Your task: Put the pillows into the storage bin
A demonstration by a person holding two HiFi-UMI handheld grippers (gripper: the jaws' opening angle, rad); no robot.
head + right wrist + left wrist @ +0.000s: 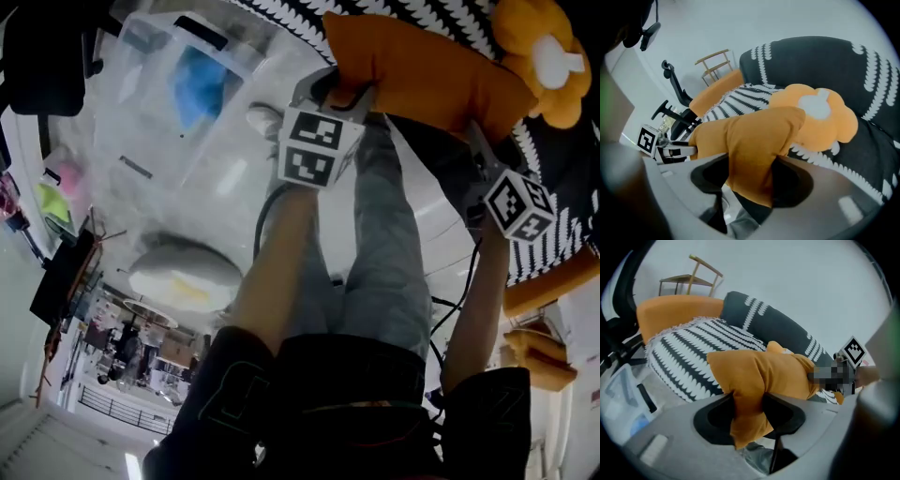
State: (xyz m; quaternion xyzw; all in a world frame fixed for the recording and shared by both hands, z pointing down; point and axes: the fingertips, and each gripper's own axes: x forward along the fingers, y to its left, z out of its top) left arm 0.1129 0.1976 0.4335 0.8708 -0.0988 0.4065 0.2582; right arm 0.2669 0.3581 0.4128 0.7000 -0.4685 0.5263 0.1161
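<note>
Pillow (pixel 764 373) clamped by left tool (pixel 747 414) and right tool (pixel 751 174), striped cushion (pixel 689 350) close behind

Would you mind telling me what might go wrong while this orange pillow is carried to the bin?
The left gripper and right gripper each pinch only a fold of the orange pillow at its ends, so it may slip free. The plush toy sits right beside it on the sofa and might get dragged off.

pillow (pixel 422 70) is matt orange cloth, softly creased; behind it the cushion (pixel 693 352) looks matt black-and-white fabric; left of it the bin (pixel 141 103), clear glossy plastic.
</note>
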